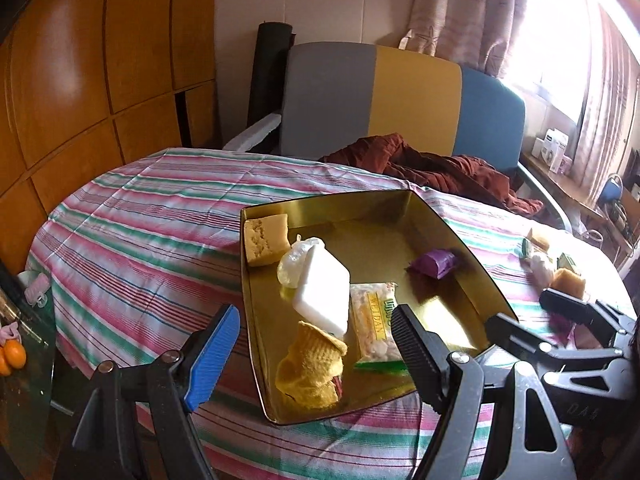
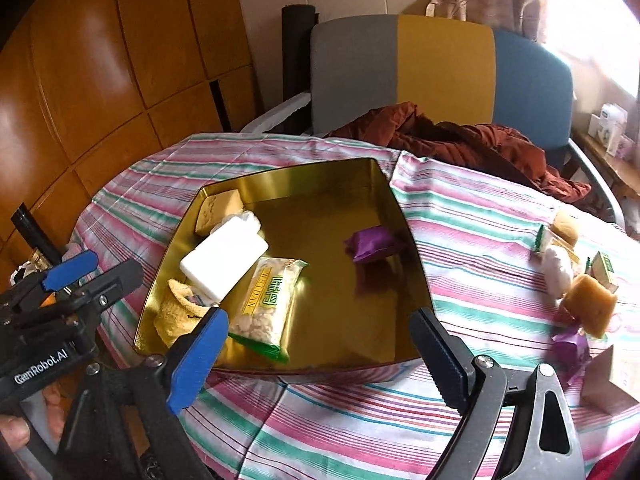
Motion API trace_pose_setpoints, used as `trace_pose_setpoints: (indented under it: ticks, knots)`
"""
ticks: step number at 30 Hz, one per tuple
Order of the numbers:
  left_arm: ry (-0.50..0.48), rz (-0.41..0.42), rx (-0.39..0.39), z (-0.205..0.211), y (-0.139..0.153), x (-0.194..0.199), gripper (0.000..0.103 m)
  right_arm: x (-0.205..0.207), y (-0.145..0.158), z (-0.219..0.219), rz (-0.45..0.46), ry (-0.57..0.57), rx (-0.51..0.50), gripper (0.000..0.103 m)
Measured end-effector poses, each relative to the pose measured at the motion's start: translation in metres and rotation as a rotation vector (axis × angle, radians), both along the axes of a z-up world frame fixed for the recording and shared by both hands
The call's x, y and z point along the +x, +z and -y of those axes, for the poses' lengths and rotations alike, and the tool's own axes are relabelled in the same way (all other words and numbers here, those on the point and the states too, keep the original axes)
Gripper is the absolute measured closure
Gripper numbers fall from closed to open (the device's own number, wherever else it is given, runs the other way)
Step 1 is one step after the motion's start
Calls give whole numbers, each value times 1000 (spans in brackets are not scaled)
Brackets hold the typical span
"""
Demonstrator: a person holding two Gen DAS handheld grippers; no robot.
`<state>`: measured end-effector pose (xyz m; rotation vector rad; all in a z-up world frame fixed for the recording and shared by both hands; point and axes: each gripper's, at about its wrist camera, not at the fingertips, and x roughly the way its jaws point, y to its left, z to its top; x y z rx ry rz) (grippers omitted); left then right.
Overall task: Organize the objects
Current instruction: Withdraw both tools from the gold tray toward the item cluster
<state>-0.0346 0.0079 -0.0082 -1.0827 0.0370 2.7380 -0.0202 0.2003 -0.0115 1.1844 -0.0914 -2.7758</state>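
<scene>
Both claws, left (image 1: 316,340) and right (image 2: 320,344), gape empty over the gold metal tray (image 2: 400,208); loose snacks including a tan sponge block (image 2: 592,304) lie beside it on the striped counter (image 2: 460,248).

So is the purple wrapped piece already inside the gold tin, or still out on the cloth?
One purple packet lies inside the gold tin, on its floor near the right wall. Another purple packet is still out on the striped cloth.

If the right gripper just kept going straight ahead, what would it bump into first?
Probably the gold tray. The right gripper is open and points over the tray's near rim at its bare floor, between the snack packet and the purple candy. Depth is hard to judge.
</scene>
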Motion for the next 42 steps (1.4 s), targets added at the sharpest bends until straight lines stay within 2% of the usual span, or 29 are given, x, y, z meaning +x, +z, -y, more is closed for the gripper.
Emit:
trace_pose_setpoints:
  ticks: [13, 29, 38, 42]
  knots:
    - [-120, 4, -14, -35, 2, 13, 24, 14, 4, -48, -11, -105, 0, 7]
    - [-333, 78, 21, -88, -10, 16, 24, 29, -14, -143, 65, -306, -32, 4]
    - [-429, 113, 4, -119, -16, 20, 23, 51, -6, -232, 72, -510, -56, 1]
    - [-471, 126, -8, -135, -18, 23, 24, 64, -6, -280, 76, -652, -95, 0]
